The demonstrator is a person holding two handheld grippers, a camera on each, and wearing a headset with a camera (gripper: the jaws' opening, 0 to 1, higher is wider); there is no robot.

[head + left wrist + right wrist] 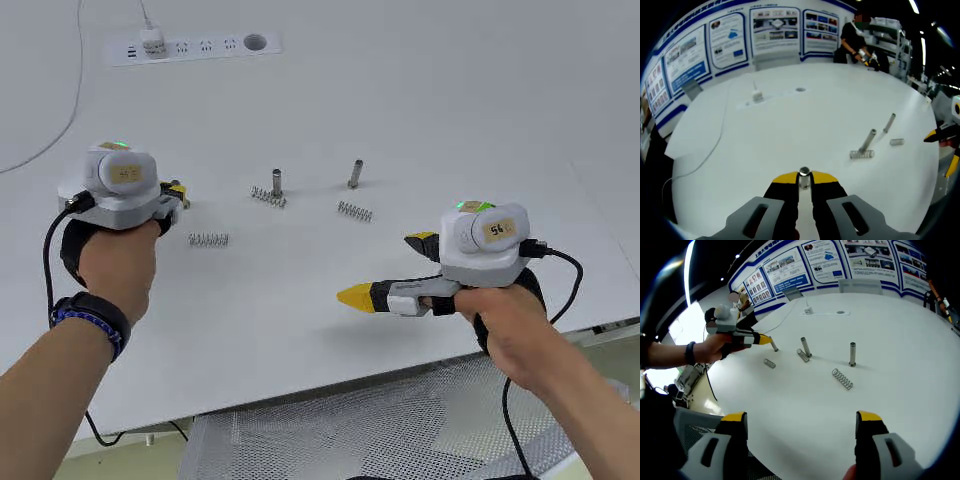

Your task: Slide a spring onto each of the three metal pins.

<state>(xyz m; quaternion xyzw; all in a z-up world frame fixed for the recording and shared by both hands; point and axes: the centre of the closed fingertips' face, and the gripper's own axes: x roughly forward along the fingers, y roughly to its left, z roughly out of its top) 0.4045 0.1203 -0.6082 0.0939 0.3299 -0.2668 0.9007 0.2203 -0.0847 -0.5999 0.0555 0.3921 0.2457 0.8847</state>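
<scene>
3 springs lie loose on the white workbench [300, 320], none on a pin. Near spring [210, 239] lies closest to the left gripper [178, 195], middle spring [268, 197] touches the base of the middle pin [277, 182], and far spring [354, 211] is near the far pin [355, 173]. Both those pins stand upright. Left gripper's jaws are clamped on the 3rd pin [804, 177]. Right gripper [388, 268] has jaws wide apart and holds nothing.

Third pin [804, 181] largely hidden between the left tool's [804, 176] jaws, just its end visible.
</scene>
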